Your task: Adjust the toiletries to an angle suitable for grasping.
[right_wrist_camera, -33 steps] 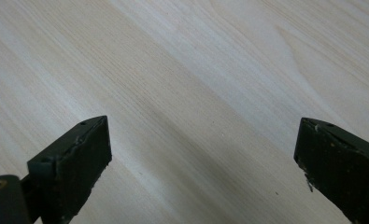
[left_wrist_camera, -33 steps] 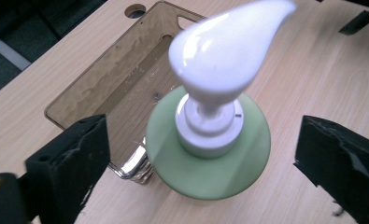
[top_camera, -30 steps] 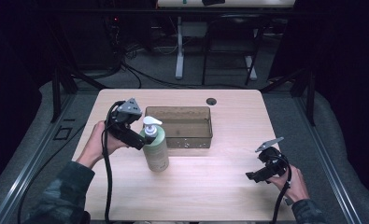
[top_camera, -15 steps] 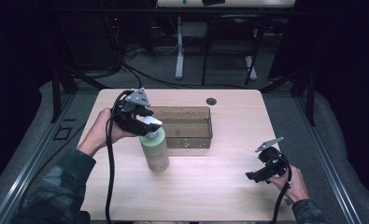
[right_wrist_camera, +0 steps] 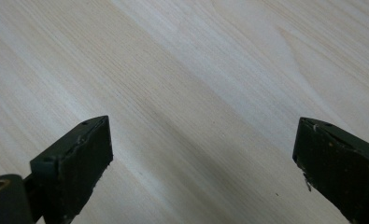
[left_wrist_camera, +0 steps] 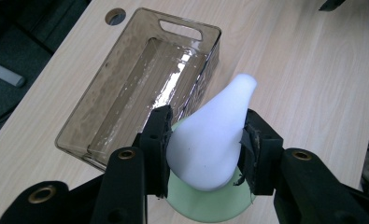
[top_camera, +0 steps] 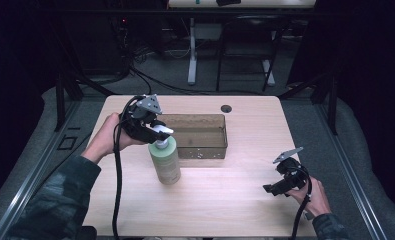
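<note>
**Pump head clamped, bottle upright by the bin**

Your green soap bottle (top_camera: 165,160) stands upright on the table (top_camera: 235,200), just beside the near left corner of the smoky plastic bin (top_camera: 200,135). Your left gripper (left_wrist_camera: 205,144) comes in from nine o'clock and pinches the white pump head (left_wrist_camera: 210,140) from both sides. In that gripper's view the bottle's body is hidden under the pump; just a green rim peeks out. At four o'clock, well apart, your right gripper (right_wrist_camera: 201,154) hangs over bare wood, jaws spread wide.
</note>
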